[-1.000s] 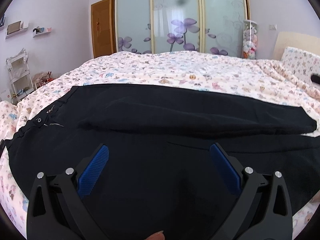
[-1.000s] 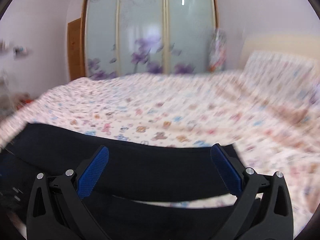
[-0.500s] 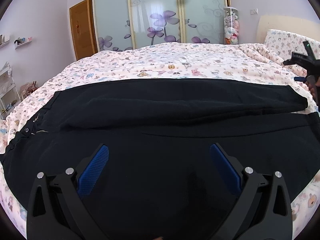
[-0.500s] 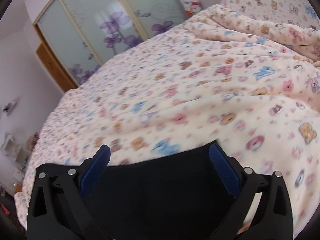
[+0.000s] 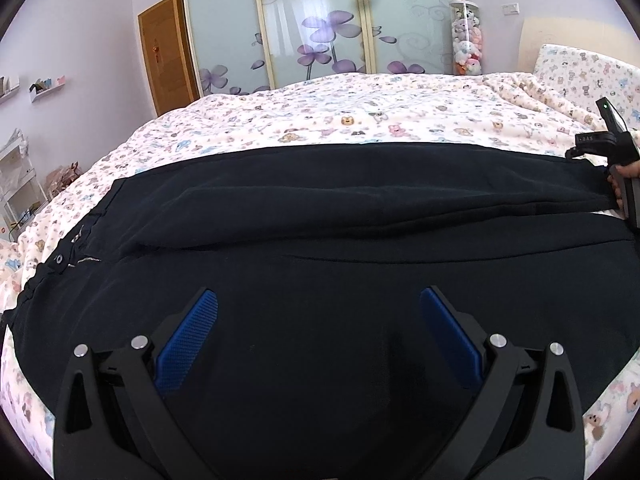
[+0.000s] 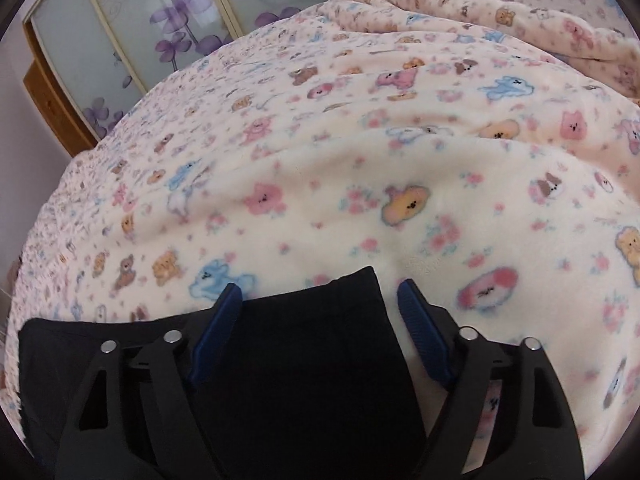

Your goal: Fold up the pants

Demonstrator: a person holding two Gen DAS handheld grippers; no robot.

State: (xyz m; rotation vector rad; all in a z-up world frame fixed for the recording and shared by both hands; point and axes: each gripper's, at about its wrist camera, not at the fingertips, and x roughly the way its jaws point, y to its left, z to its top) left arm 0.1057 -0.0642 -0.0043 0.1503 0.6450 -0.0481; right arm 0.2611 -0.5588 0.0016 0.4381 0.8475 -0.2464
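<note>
Black pants (image 5: pixel 320 216) are laid out lengthwise across the bed (image 5: pixel 360 120), waist at the left of the left wrist view and one leg folded over the other. The left gripper (image 5: pixel 318 304) is held wide above the nearer leg, nothing between its pads. The right gripper (image 6: pixel 320 292) is set over the cuff end, where its jaws have just been closing and are seen about half-wide, with the cuff corner between the pads (image 6: pixel 416 320) but not yet pinched.
</note>
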